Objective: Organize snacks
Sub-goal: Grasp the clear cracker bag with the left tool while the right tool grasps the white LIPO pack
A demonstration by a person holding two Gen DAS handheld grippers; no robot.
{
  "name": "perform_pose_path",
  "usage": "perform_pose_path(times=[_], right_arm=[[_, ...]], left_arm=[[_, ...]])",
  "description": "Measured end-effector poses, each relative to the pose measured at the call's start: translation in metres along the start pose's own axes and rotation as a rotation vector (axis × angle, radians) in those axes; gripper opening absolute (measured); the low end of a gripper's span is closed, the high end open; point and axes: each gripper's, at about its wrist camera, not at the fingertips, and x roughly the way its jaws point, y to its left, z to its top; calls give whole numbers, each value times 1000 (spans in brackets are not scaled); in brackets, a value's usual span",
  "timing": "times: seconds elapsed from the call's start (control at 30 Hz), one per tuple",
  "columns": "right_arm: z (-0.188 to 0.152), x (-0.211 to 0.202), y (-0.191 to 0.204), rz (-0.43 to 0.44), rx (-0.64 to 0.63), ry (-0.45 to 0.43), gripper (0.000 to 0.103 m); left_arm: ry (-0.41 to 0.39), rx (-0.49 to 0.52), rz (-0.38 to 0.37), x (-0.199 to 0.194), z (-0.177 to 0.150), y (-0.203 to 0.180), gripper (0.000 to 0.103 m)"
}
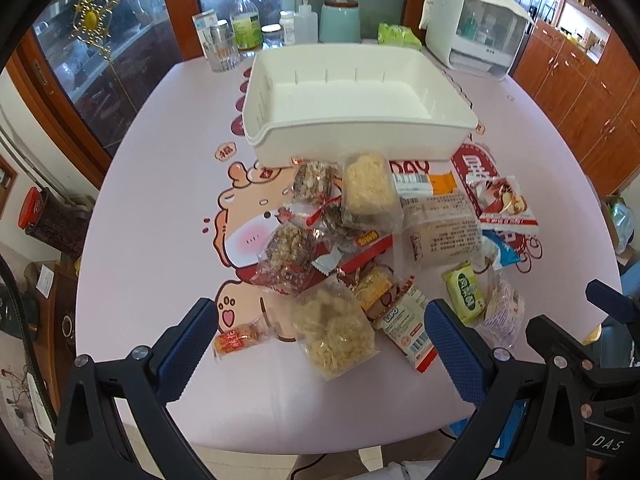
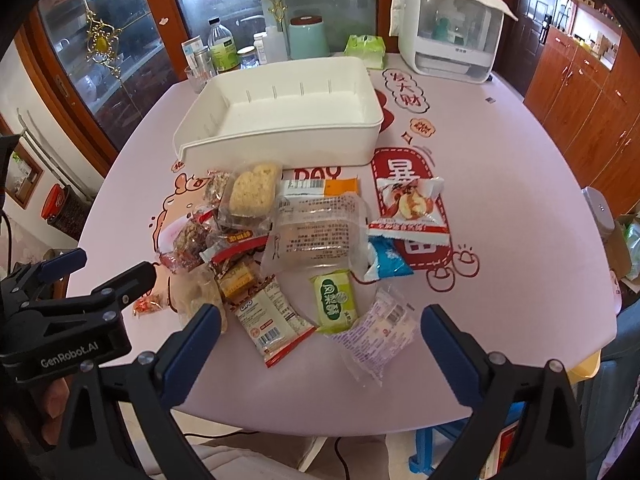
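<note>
A home dining room: a bench [image 2: 500, 184] under a pink cartoon-printed cover, glass-fronted wooden cabinets [image 2: 100, 52] hung with gold ornaments [image 2: 102, 42] behind its far edge, wooden cupboards [image 2: 580, 92] to the right, and bottles [image 2: 220, 46], jars and a white countertop appliance [image 2: 444, 36] along the far edge.

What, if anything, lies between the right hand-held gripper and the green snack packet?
Nothing visible. The right hand-held gripper is open, and the green snack packet lies flat just ahead, with only bare tablecloth between them.
</note>
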Motion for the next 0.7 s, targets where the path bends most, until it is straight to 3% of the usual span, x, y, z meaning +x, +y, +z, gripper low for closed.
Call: perform_pose_path(times=[0.47, 0.7], right_arm=[[-24, 65, -6, 161, 111, 191, 91], [-34, 93, 16, 172, 4, 209, 80]], left_arm=[[136, -27, -42, 56, -3, 31, 102], [176, 86, -75, 81, -9, 27, 102]])
